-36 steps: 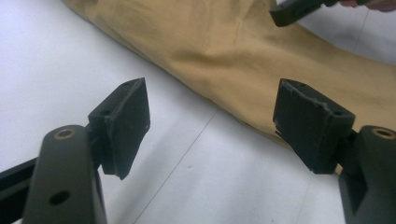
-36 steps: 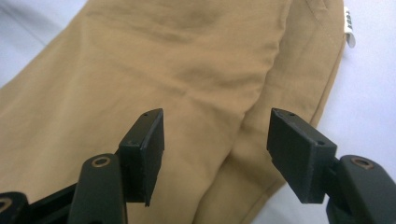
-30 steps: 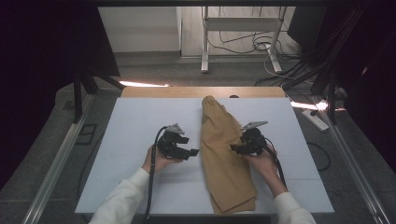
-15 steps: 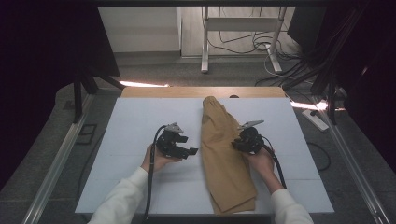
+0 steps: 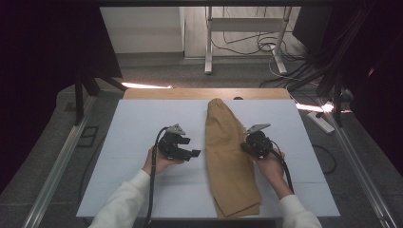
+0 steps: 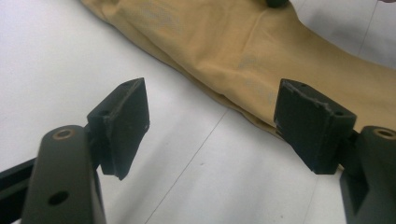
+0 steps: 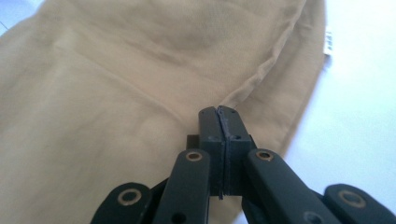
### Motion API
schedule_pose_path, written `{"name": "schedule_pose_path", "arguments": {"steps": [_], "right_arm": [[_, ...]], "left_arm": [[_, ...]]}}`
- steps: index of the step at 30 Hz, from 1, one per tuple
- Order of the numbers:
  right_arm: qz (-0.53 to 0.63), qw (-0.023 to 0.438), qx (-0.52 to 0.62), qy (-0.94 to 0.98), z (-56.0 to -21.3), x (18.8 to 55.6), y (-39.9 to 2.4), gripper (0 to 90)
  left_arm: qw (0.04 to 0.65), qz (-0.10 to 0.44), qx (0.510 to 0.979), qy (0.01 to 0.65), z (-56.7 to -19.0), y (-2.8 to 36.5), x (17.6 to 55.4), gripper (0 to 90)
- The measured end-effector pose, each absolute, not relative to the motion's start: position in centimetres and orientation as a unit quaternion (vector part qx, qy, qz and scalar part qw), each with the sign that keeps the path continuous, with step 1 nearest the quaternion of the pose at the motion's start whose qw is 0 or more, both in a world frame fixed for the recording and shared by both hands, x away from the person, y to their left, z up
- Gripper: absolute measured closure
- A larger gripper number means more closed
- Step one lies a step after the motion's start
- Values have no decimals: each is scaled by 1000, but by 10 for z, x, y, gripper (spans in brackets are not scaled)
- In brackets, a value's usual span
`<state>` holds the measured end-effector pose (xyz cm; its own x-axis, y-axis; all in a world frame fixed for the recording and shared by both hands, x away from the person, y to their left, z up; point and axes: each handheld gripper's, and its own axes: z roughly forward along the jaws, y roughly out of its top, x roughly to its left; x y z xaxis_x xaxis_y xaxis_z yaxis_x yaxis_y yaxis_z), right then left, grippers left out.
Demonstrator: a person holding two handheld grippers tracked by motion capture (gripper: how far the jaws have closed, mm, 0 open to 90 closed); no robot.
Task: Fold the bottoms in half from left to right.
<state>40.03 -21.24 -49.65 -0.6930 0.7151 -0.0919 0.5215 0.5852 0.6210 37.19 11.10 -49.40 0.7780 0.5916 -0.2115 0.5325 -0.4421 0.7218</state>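
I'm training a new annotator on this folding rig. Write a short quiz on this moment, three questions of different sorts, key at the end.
1. True or false: the left gripper has its jaws spread wide over the white table.
2. The right gripper is: A) wide open, B) shut on a fold of the tan garment, C) lying flat on bare table.
3. Fill in: in the high view, the tan garment lies lengthwise between the two ____.

Key: 1 true; 2 B; 3 grippers.
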Motion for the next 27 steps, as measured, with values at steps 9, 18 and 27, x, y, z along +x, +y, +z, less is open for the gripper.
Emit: {"name": "schedule_pose_path", "arguments": {"steps": [9,18,27], "right_arm": [[285,173,357,872,-493,382,-229,893],[301,179,371,860,-497,384,-230,539],[323,145,329,875,-495,369,-208,413]], "left_arm": [[413,39,847,333,-492,113,372,263],[413,40,846,335,-493,115,373,260],[415,41,845,336,-492,116,374,260]]}}
